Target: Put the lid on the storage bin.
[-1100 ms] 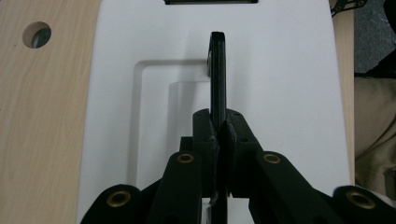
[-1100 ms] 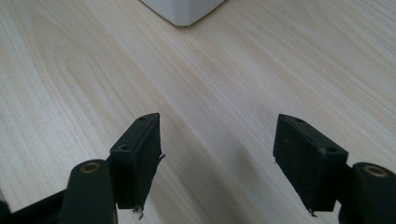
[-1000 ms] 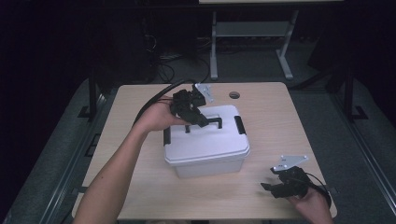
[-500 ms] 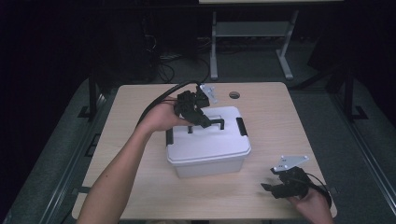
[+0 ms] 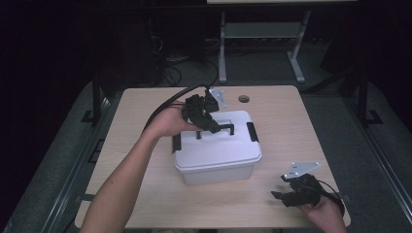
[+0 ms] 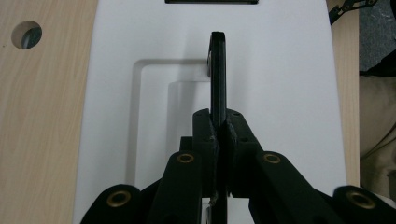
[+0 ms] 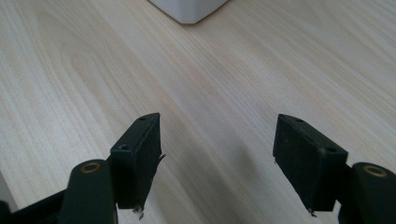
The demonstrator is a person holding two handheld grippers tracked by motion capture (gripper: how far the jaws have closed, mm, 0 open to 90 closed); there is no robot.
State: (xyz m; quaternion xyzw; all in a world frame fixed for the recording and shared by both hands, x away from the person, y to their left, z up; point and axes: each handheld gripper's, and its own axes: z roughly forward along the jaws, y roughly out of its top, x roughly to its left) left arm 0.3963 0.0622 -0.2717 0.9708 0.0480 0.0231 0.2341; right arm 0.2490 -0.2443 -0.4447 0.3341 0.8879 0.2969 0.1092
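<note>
1. The black handle (image 6: 218, 74) of the white box (image 5: 216, 153) is the thing in hand. It stands up from a shallow recess in the white lid (image 6: 280, 93), and it runs along the middle of the lid.
2. The left gripper (image 5: 206, 121) is above the far part of the box, and its 2 black jaws are pressed together on the handle. In the left gripper view the 2 pads squeeze the thin bar from both sides, with no gap between pad and bar.
3. The white box sits near the middle of the wooden table (image 5: 145, 104). A black latch (image 5: 252, 132) is on the right end of the box, and another black latch (image 5: 177, 143) is on its left end.
4. The left forearm (image 5: 121, 184) comes from the near edge of the table, left of the box.
5. The right gripper (image 5: 286, 194) rests on the table, well apart from the box, near the box's right front corner. Its 2 jaws are spread and nothing is between them; only bare wood shows under them. A grey plate (image 5: 301, 170) is on top of it.
6. A round hole (image 5: 244, 99) is in the table, behind the box.
</note>
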